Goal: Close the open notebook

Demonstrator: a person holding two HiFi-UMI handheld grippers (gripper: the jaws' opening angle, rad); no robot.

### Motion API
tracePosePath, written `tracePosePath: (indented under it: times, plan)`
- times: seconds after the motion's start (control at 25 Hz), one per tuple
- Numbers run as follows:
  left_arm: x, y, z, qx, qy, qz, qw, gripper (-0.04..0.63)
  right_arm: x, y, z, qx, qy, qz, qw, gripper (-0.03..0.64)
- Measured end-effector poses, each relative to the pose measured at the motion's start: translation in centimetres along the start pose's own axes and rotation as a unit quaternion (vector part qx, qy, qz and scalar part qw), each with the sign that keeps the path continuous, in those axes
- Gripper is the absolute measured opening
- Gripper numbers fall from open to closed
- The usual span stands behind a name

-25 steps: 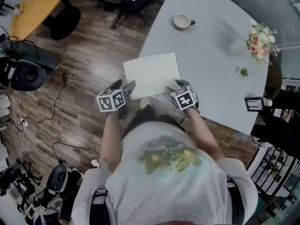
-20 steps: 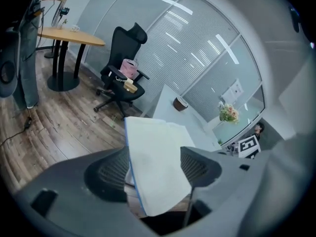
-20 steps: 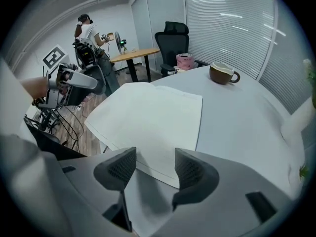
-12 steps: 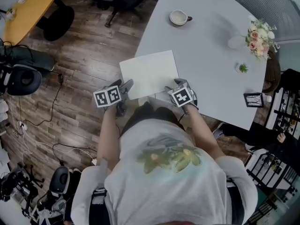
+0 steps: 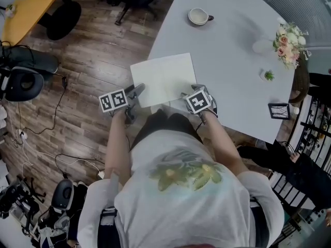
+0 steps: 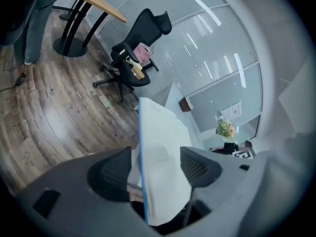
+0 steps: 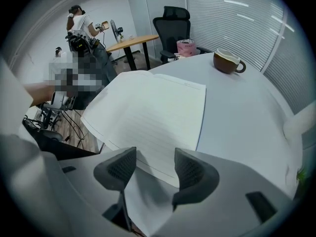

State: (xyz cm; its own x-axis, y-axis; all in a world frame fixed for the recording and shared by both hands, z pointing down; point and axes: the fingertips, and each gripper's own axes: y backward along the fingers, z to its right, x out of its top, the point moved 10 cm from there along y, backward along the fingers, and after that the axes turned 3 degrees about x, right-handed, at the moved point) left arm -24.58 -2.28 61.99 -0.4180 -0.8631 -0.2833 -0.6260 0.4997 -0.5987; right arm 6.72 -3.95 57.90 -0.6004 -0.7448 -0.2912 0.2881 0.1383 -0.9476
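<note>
The notebook (image 5: 164,80) lies flat at the table's (image 5: 232,61) near left edge. Its long axis runs across the person's front, slightly slanted, and its left corner reaches past the table's rim over the floor (image 5: 93,50). The left gripper (image 5: 138,91) sits at the table's left rim with its fingers apart, and the notebook's edge stands between them without being pinched. The right gripper (image 5: 191,90), at the table's near rim, also has its fingers spread, above the notebook's near corner. The table is pale grey and curved, and the floor beside it is dark wood planks. A cup (image 5: 198,16) stands toward the table's far side, flowers (image 5: 287,43) at its right side, and a black office chair (image 6: 140,53) beyond its left. The notebook shows white ruled paper with a thin blue border.
</note>
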Motion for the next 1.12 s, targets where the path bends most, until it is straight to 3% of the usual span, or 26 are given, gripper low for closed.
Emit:
tracePosePath:
  times: [0.32, 0.4, 0.48, 0.56, 0.84, 1.12]
  plan:
    - [0.1, -0.3, 0.1, -0.02, 0.015, 0.021, 0.9995, 0.276, 0.0, 0.1, -0.2, 0.004, -0.009, -0.011, 1.0, 0.255]
    - [0.1, -0.2, -0.1, -0.008, 0.017, 0.022, 0.9996, 0.237, 0.1, 0.1, -0.2, 0.006, -0.011, -0.014, 1.0, 0.255]
    - [0.0, 0.0, -0.4, 0.002, 0.027, 0.027, 0.9993, 0.153, 0.1, 0.1, -0.2, 0.004, -0.009, -0.012, 1.0, 0.255]
    - [0.0, 0.1, -0.6, 0.003, 0.034, 0.028, 0.999, 0.135, 0.0, 0.2, -0.1, 0.001, -0.009, -0.01, 1.0, 0.255]
    - [0.5, 0.3, 0.0, 0.027, 0.001, 0.009, 0.9996, 0.117, -0.1, 0.1, -0.2, -0.003, -0.013, -0.01, 1.0, 0.255]
    - [0.9, 0.9, 0.4, 0.013, -0.013, 0.0, 0.9998, 0.087, 0.0, -0.2, -0.1, -0.006, -0.008, -0.001, 1.0, 0.255]
